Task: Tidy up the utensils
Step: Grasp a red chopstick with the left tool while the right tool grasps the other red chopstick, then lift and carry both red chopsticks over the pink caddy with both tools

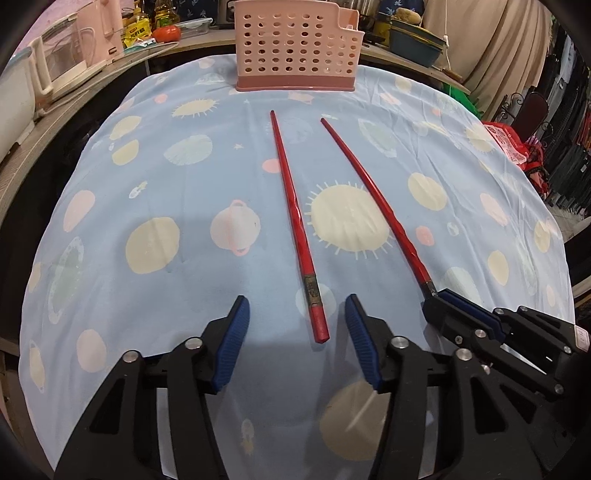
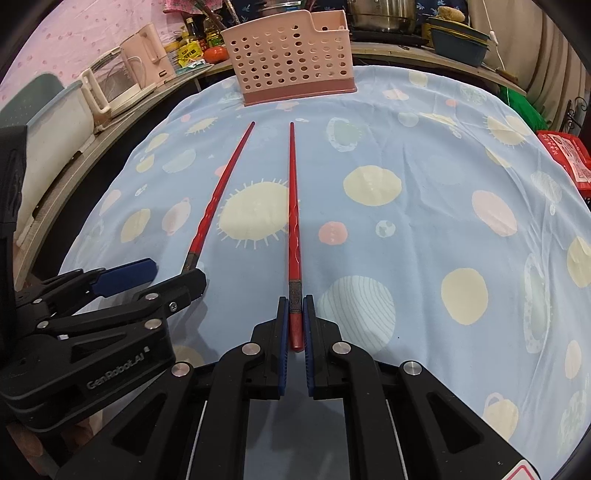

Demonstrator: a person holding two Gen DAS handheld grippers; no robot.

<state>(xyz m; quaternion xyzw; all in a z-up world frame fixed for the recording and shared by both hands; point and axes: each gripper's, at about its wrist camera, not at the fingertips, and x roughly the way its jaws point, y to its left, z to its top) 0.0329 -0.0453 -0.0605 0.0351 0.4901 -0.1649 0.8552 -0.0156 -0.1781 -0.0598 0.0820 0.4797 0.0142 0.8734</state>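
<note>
Two red chopsticks lie on the blue patterned cloth, tips toward a pink perforated utensil holder [image 1: 297,46] at the far edge. My left gripper [image 1: 297,308] is open, its blue pads either side of the thick end of the left chopstick [image 1: 295,218], not touching it. My right gripper [image 2: 295,306] is shut on the thick end of the right chopstick [image 2: 293,206]; it also shows in the left wrist view [image 1: 436,293] gripping that chopstick [image 1: 373,188]. The left gripper [image 2: 166,273] and left chopstick [image 2: 221,188] show in the right wrist view, as does the holder [image 2: 291,51].
The cloth-covered table [image 1: 147,184] is bordered at the back by a counter with a white kettle [image 2: 110,81], bottles, a tomato [image 1: 166,33], pots and a teal basin [image 1: 417,44]. A red bag [image 1: 509,144] sits off the right edge.
</note>
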